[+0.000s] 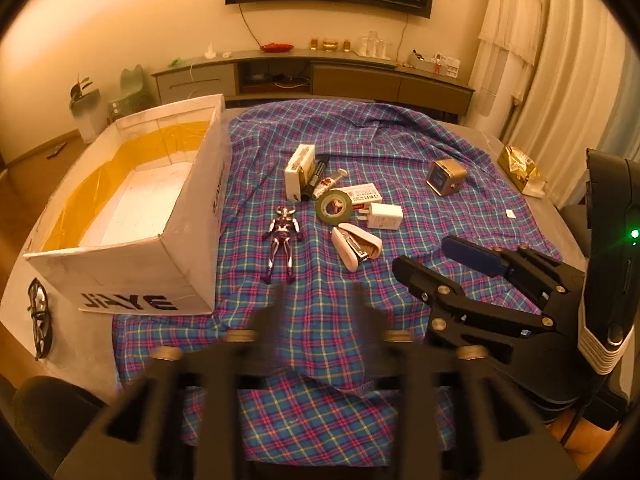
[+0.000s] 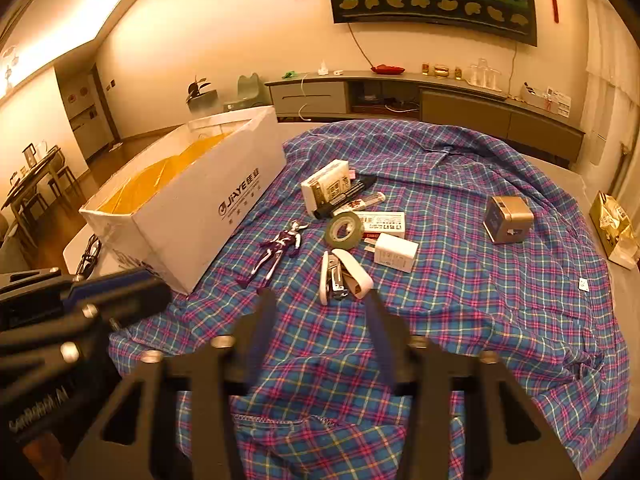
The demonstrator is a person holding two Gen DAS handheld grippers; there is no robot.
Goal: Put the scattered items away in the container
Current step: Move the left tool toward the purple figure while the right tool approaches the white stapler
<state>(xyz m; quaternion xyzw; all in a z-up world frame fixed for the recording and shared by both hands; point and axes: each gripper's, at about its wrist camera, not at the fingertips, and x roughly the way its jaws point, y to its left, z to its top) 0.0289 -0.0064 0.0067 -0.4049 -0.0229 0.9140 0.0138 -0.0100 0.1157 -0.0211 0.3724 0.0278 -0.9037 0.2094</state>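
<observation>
A blue-and-pink plaid cloth [image 2: 460, 300] is covering the table; the scattered items, like the white hinged stapler [image 2: 344, 276], are lying beside the empty white cardboard box [image 1: 160, 264]. Both the left gripper [image 1: 320, 300] and right gripper [image 2: 320, 308] are hovering with fingers spread, probably preparing a first pick.

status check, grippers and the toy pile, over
Left gripper and right gripper open, empty, above plaid cloth. White cardboard box empty. Purple-silver action figure and white stapler nearest, uncollected. Nothing blocking.
</observation>
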